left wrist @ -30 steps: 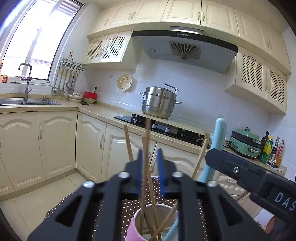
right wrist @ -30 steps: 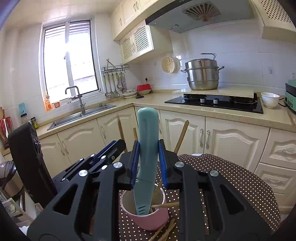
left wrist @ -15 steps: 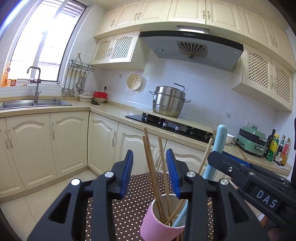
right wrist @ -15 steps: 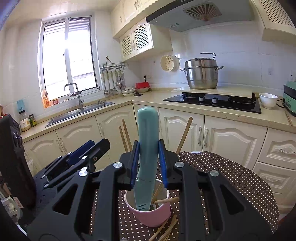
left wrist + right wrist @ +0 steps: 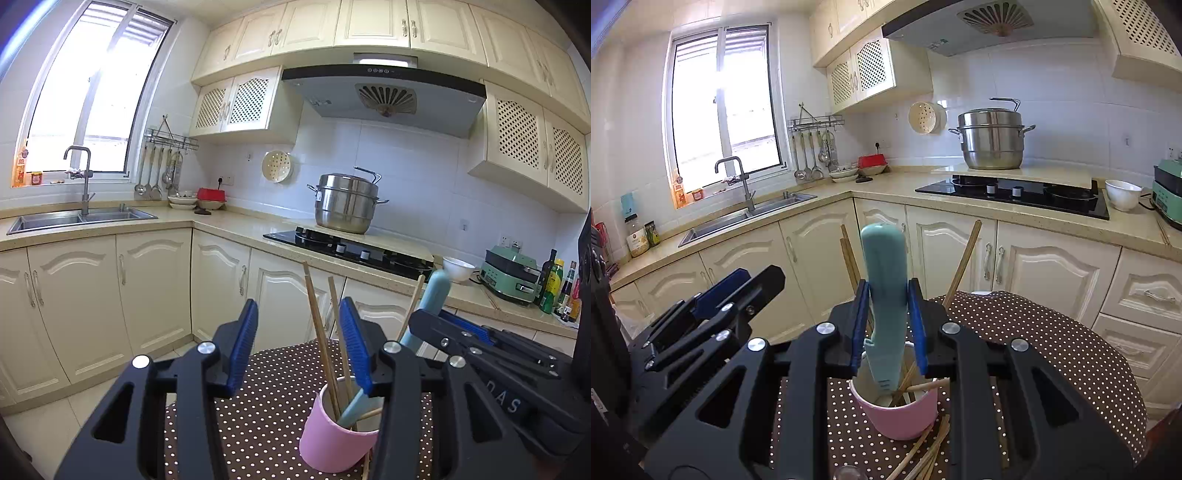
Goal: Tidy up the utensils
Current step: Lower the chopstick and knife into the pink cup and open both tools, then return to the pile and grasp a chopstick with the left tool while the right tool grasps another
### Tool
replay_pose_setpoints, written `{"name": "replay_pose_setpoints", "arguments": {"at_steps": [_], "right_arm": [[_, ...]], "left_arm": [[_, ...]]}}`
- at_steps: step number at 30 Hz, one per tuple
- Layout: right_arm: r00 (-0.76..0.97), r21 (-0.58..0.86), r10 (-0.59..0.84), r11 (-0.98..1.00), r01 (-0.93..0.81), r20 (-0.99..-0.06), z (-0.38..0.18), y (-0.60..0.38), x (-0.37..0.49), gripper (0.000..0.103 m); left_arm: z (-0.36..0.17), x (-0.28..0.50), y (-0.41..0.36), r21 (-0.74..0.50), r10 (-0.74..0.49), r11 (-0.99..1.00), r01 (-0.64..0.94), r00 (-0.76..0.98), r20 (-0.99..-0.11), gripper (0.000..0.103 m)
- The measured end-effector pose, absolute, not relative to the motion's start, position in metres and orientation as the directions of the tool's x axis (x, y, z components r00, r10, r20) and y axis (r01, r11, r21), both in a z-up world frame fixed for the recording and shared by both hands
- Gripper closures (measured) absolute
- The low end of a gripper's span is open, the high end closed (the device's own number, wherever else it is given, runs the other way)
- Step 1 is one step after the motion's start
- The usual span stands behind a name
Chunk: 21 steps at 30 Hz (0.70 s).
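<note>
A pink cup [image 5: 334,439] stands on a brown polka-dot tablecloth [image 5: 269,398] and holds several wooden chopsticks [image 5: 321,332]. My left gripper [image 5: 301,347] is open and empty, up and to the left of the cup, with the chopsticks standing between its blue pads. My right gripper [image 5: 888,325] is shut on a light-blue knife [image 5: 884,295], gripping its handle with the blade end down inside the pink cup [image 5: 899,413]. The knife [image 5: 432,299] and right gripper also show in the left wrist view. Loose chopsticks [image 5: 923,454] lie on the cloth beside the cup.
Cream kitchen cabinets [image 5: 155,288] stand behind the table. A countertop holds a sink [image 5: 77,218], a black hob [image 5: 351,251] with a steel pot [image 5: 347,203], a white bowl [image 5: 1123,194] and a green appliance [image 5: 511,275].
My left gripper has let go of the chopsticks, opened wide and drawn back up and left of the cup. My right gripper holds the knife in the cup, nearly still.
</note>
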State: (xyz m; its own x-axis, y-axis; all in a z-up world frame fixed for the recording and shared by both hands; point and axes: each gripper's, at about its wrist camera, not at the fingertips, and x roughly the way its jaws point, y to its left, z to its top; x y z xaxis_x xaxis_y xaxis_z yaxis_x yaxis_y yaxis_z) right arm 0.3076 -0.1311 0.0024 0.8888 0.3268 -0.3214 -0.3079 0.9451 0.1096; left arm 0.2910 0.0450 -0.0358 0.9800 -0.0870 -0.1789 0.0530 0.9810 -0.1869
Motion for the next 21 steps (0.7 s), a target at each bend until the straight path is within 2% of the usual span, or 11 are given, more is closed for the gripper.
{"name": "replay_pose_setpoints", "arguments": {"at_steps": [6,12,17,21], "right_arm": [[0.898,0.101,0.316,0.949,-0.300,-0.307,0.010,-0.133,0.294,0.077],[0.900,0.081,0.308,0.951,-0.298,-0.309,0.013,-0.135,0.273,0.077],[0.895,0.071,0.301,0.953,-0.295,-0.328,0.006,-0.140,0.255,0.077],[0.885,0.070,0.295,0.955,-0.290,-0.361,-0.009,-0.148,0.241,0.077]], "left_arm": [[-0.027,0.273,0.049,-0.176,-0.077,0.983,0.045,0.981,-0.177,0.051],[-0.024,0.255,0.054,-0.171,-0.074,0.985,0.040,0.977,-0.200,0.050],[-0.032,0.242,0.054,-0.172,-0.109,0.983,0.064,0.959,-0.263,0.050],[-0.047,0.238,0.050,-0.164,-0.145,0.982,0.090,0.919,-0.367,0.050]]}}
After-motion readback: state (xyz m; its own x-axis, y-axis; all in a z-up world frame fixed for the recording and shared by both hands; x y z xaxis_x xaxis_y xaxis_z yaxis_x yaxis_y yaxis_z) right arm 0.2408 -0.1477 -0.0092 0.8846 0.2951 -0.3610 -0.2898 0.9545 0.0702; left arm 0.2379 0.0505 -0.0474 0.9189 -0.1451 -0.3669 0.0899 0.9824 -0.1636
